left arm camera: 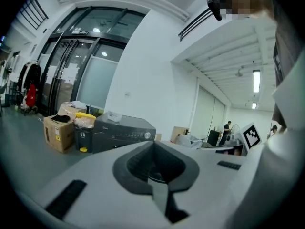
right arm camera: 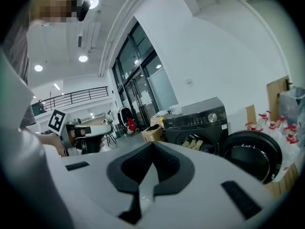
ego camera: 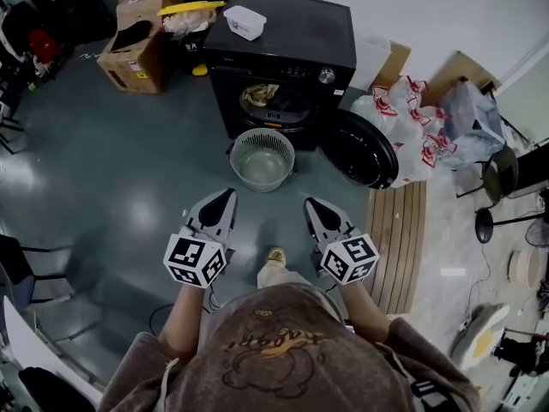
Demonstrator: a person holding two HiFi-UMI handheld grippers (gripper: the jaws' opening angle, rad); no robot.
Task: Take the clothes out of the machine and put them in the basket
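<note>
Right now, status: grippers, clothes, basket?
Left hand-held gripper and right hand-held gripper shut, empty. Clothes in machine, door open. Basket empty, before machine.

Right gripper, jaws together, faces the machine (door swung open).

machine: smooth dark casing noted | basket: pale slotted plastic | floor: glossy | slats: bare wood | box: matt cardboard

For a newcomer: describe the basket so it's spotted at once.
Find the black washing machine by the white wall. On the floor before its open drum stands the basket. It is round, pale and slatted, unlike the dark door beside it.
</note>
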